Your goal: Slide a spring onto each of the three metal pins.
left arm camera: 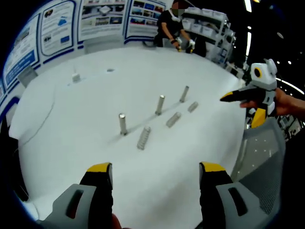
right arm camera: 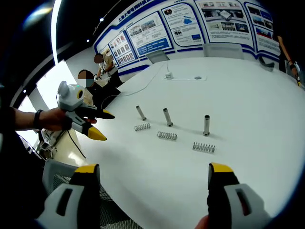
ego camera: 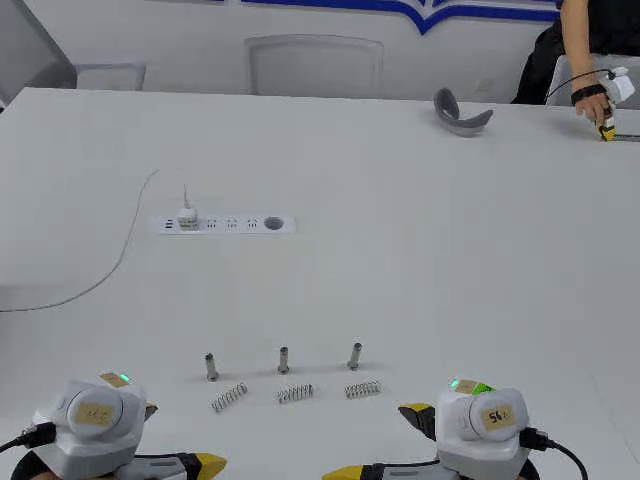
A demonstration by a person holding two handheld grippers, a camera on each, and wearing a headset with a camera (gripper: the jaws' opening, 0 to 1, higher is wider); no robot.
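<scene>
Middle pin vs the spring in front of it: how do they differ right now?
Pose: the middle silvery metal pin stands upright; the middle silvery coil spring lies on its side. Look: the pin is a smooth rod, the spring an open coil. State: the pin is bare; the spring lies loose in front of it, apart. Shared: both metal, both on the white table.

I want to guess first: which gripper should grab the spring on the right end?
The right gripper, probably: open and nearest that spring; the left gripper sits by the opposite end.
</scene>
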